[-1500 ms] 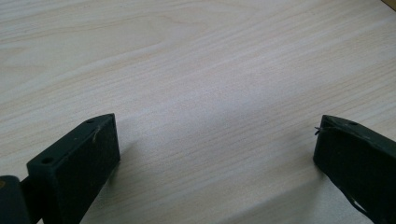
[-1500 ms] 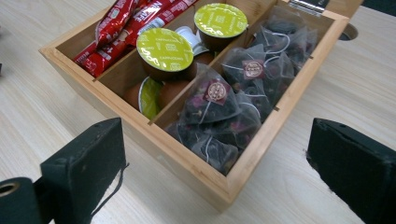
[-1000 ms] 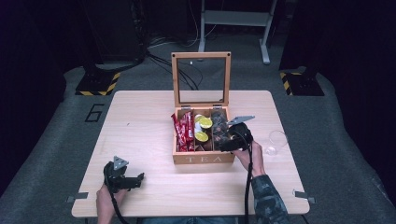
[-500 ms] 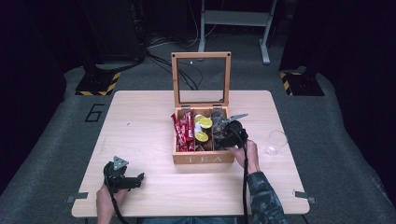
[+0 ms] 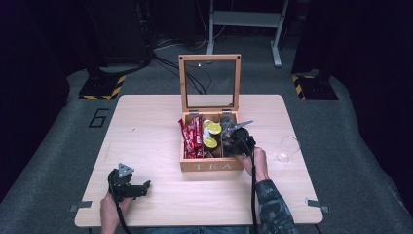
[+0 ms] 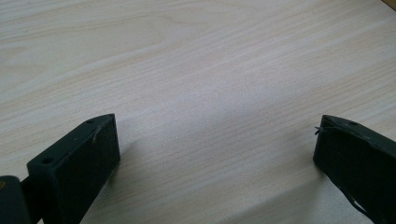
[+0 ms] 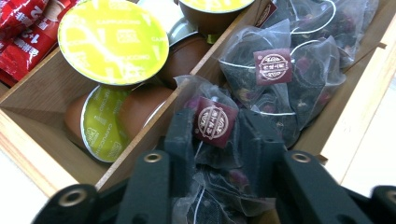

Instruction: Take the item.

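A wooden tea box [image 5: 212,165] stands open at the table's middle, its glass lid [image 5: 209,83] upright. My right gripper [image 5: 235,138] reaches into the right-hand compartment. In the right gripper view its jaws [image 7: 217,144] are shut on a mesh tea bag [image 7: 215,122] with a maroon label, which lies on top of other tea bags [image 7: 289,70]. The middle compartment holds yellow-lidded coffee capsules [image 7: 114,42], and red sachets [image 7: 23,23] fill the left one. My left gripper [image 5: 139,187] rests near the table's front left, open [image 6: 215,140] over bare wood.
A clear plastic cup [image 5: 287,147] stands on the table to the right of the box. The box's right wall [image 7: 355,116] runs close beside my right jaw. The light wooden table [image 6: 210,70] stretches ahead of the left gripper.
My right gripper has moved a little left and forward, from the box's right edge into the right compartment. The left gripper has stayed put.
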The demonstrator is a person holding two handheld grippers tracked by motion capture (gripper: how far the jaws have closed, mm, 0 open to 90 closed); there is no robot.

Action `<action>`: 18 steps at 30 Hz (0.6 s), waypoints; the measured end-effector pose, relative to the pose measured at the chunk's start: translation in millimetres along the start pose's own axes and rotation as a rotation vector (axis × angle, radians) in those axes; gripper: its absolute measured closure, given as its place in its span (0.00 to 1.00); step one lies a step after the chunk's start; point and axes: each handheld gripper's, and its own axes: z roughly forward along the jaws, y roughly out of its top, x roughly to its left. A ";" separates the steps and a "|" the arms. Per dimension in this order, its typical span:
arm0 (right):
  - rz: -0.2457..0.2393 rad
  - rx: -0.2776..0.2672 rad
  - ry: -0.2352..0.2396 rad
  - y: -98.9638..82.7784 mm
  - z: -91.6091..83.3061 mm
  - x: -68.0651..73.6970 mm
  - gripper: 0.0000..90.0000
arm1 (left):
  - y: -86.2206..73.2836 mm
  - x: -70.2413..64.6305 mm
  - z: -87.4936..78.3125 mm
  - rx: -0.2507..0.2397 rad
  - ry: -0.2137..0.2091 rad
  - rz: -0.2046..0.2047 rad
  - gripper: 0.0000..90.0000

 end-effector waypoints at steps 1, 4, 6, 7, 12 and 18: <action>-0.001 -0.003 -0.005 -0.4 -0.2 0.1 0.77 | -0.1 -0.1 0.1 -0.002 0.002 0.001 0.00; -0.001 -0.010 -0.013 -1.8 -0.9 0.4 0.82 | 0.1 0.1 -0.2 0.002 -0.001 0.002 0.00; 0.002 -0.014 -0.013 -2.6 -1.6 0.8 0.84 | 0.3 0.4 -0.5 0.008 -0.005 0.002 0.00; 0.004 -0.020 -0.021 -2.5 -1.6 1.2 0.85 | -0.1 0.0 0.2 -0.003 0.002 -0.001 0.00; -0.004 -0.032 -0.022 -2.9 -5.3 1.3 0.86 | -0.1 0.0 0.1 0.000 0.000 -0.004 0.00; -0.008 -0.064 -0.020 -2.7 -13.6 3.2 0.86 | -0.1 0.0 0.1 0.000 0.000 -0.004 0.00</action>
